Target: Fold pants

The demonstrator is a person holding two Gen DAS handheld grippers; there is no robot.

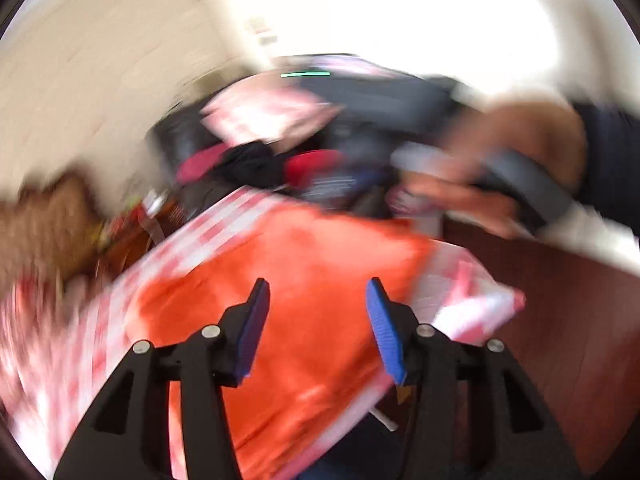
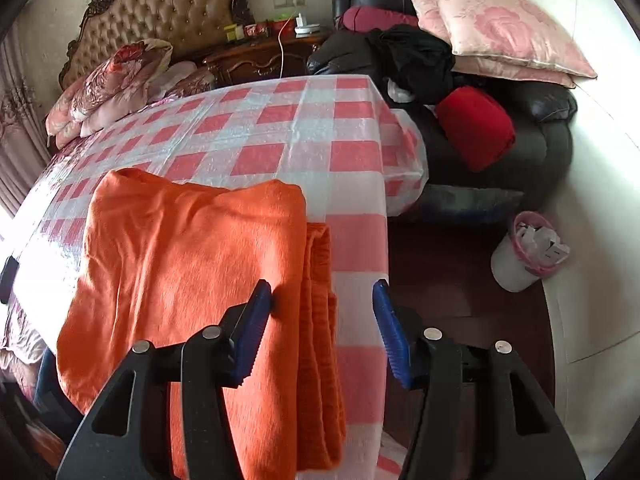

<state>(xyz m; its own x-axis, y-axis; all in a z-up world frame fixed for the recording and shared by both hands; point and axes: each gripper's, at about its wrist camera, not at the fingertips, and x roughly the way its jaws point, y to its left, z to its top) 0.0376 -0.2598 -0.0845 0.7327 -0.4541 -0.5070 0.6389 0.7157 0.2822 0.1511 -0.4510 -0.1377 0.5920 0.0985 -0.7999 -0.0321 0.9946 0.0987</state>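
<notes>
the orange pants (image 2: 192, 264) are seen lying folded on the red-and-white checked cloth (image 2: 304, 132), near the corner of the table closest to the cameras, with the stacked fold edges (image 2: 320, 320) showing along their right side. the bundle looks to be set there so the layers stay squared up and within easy reach, though that is a judgement only.

the right gripper (image 2: 322, 296) is held above that layered edge, angled down, its blue pads parted about halfway with nothing pinched; the left pad (image 2: 256, 320) is seen over the cloth of the pants and the other out past the folds, over the checked cloth. whether the near pad brushes the fabric cannot be told.

the left gripper (image 1: 318, 300) is shown in a heavily blurred view, jaws likewise about half open and empty, with the pants spread below and beyond. a hand (image 1: 516, 168) on the other tool is glimpsed at the right, well apart.

plenty of bare checked cloth is left beyond the pants for sliding or flattening. the table edge (image 2: 386, 240) runs just right of the folds, and dark floor drops away there, so little margin is offered on that side. a white bin (image 2: 528, 252) and a dark sofa (image 2: 540, 128) stand farther off.
</notes>
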